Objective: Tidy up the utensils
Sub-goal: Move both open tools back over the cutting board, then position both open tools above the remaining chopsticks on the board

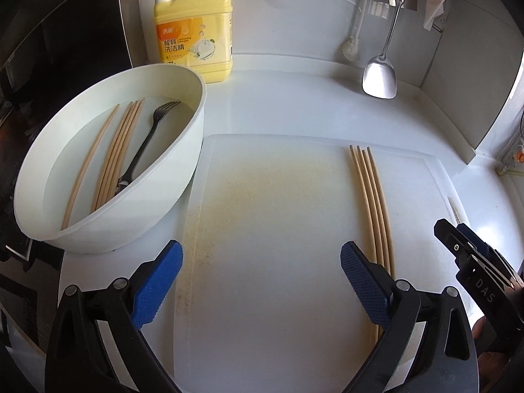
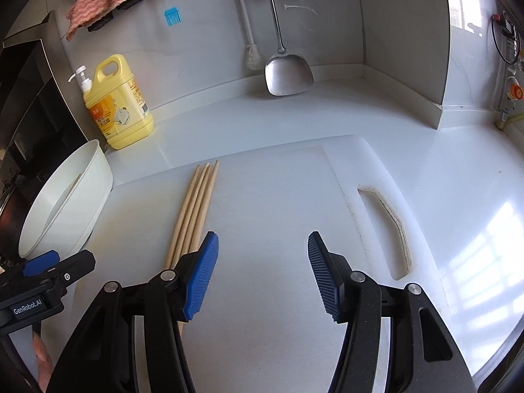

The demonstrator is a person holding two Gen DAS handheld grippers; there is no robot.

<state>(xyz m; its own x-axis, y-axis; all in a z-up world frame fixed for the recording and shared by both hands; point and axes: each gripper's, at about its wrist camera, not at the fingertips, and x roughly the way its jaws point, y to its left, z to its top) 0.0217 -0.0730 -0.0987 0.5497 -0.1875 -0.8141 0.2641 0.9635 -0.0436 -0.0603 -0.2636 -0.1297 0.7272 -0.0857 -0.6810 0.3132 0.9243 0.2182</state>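
A white bowl (image 1: 183, 163) of water at the left holds several wooden chopsticks (image 1: 114, 157) and a dark fork (image 1: 144, 147). Several more chopsticks (image 1: 373, 196) lie side by side on the white cutting board (image 1: 268, 203), also seen as chopsticks (image 2: 193, 206) on the board (image 2: 278, 196). My left gripper (image 1: 262, 262) hovers open over the board with nothing between its pads, its right finger beside the chopsticks. My right gripper (image 2: 262, 262) is open and empty over the board's right half, its left finger over the chopsticks' near ends. The bowl (image 2: 85, 196) shows at the left there.
A yellow detergent bottle (image 1: 196, 32) stands behind the bowl. A steel spatula (image 1: 380, 78) and a white brush (image 1: 352, 46) hang on the back wall, with a blue silicone brush (image 2: 172, 16) and a pink cloth (image 2: 98, 0). A dark stove edge (image 1: 49, 65) lies left. Board handle slot (image 2: 389, 226) at right.
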